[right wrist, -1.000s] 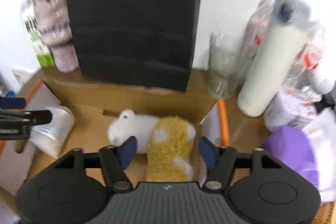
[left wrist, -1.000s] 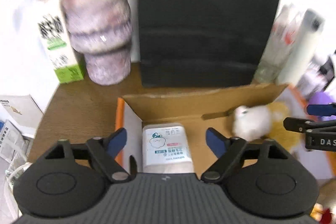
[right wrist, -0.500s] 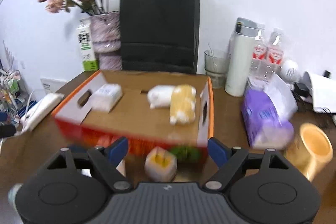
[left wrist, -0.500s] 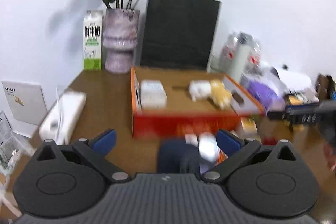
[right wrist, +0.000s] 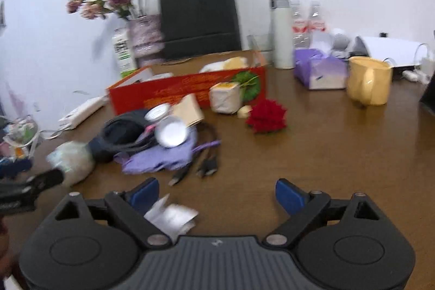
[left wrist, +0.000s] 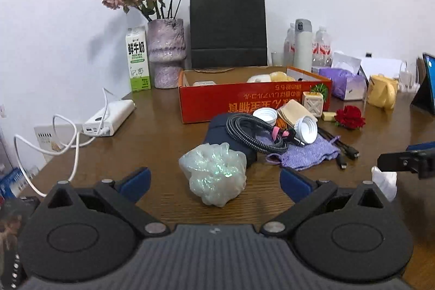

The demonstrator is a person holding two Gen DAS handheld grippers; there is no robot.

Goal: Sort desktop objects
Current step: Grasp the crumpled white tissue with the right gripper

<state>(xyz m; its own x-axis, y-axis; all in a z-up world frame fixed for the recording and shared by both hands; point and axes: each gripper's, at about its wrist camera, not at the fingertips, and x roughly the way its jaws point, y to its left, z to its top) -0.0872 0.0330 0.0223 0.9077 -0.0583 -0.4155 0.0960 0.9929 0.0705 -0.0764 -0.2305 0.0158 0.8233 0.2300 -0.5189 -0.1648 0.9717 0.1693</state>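
Nearest the left gripper (left wrist: 214,182), whose jaws stand wide apart and empty, an iridescent mesh bath puff (left wrist: 213,171) lies on the wooden desk (left wrist: 152,143) between the two blue pads. The right gripper (right wrist: 217,193) is likewise spread and holds nothing; a crumpled white tissue (right wrist: 171,216) sits just inside its left pad.

Judging by this, a fresh pick is being lined up: the puff looks like the left tool's next target, and that calls for a small advance and a soft squeeze, since the mesh will compress.

Beyond the puff is the unsorted heap: one dark blue pouch (left wrist: 217,127), one coiled braided cable (left wrist: 252,132), one purple knitted bag (left wrist: 307,154), two white screw caps (left wrist: 306,128), and a tan card between them. Just past lie one red fabric rose (left wrist: 349,116) and one small cream cube (left wrist: 312,102) against the box front.

Farther back stands the red cardboard box (left wrist: 244,102), already holding a white packet and a white-and-yellow plush toy (left wrist: 270,77). Behind it: one black paper bag (left wrist: 227,29), one vase of dried roses, one milk carton, one thermos, one yellow mug.
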